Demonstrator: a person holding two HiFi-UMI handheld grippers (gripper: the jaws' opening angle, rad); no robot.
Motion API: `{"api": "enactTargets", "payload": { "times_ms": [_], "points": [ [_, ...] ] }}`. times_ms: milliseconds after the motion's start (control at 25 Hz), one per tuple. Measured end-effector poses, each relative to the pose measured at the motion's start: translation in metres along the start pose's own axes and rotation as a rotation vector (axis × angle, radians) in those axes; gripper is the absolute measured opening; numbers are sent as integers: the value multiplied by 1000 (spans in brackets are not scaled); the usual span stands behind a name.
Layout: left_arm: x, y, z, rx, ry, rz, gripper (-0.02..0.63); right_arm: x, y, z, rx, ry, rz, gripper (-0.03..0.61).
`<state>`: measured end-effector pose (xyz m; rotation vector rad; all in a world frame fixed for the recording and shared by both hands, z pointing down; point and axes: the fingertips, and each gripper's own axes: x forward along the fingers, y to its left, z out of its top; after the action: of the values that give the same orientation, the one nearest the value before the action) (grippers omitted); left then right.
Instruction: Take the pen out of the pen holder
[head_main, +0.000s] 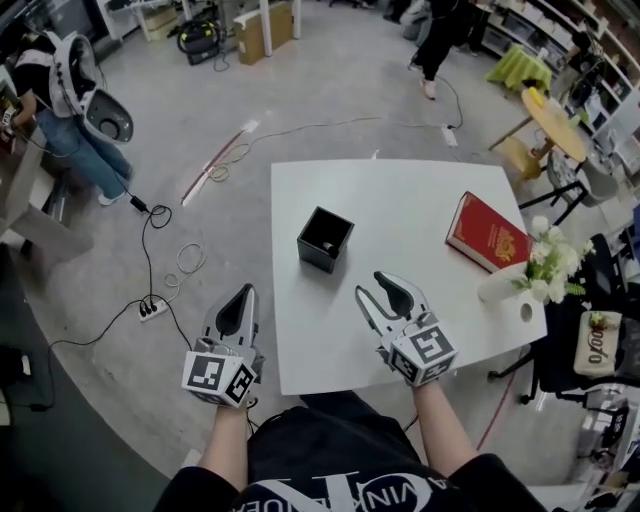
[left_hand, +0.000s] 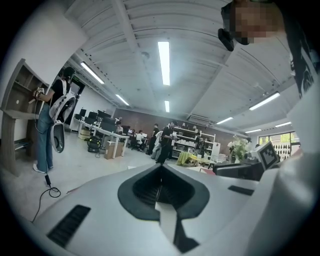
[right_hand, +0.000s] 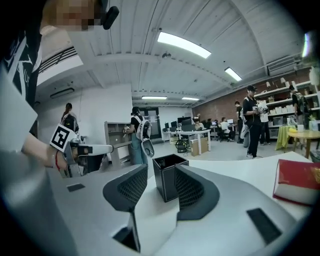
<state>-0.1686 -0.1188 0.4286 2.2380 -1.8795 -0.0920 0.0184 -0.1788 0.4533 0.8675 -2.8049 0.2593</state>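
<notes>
Black pen holder (head_main: 316, 256) — its inside hardly readable.

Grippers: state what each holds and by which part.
Nothing is held. The left gripper has its fingers together, empty; the right gripper has them apart, short of the pen holder.

Your left claw (head_main: 243, 297) and right claw (head_main: 372, 288) share one build. Both have smooth, pale grey shells that taper toward the tips, and the inner faces are lined with black, mesh-textured pads (right_hand: 131, 190). At the back of each sits a white cube (head_main: 220, 377) printed with black square markers. You wear a black short-sleeved top (head_main: 330, 468) with large white lettering across the front.
</notes>
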Motion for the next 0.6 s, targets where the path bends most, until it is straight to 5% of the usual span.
{"api": "enactTargets", "payload": {
  "times_ms": [600],
  "points": [
    [40,9,7,29,33,24,-12,62,-2,7,-75,32,166,176]
  ]
}}
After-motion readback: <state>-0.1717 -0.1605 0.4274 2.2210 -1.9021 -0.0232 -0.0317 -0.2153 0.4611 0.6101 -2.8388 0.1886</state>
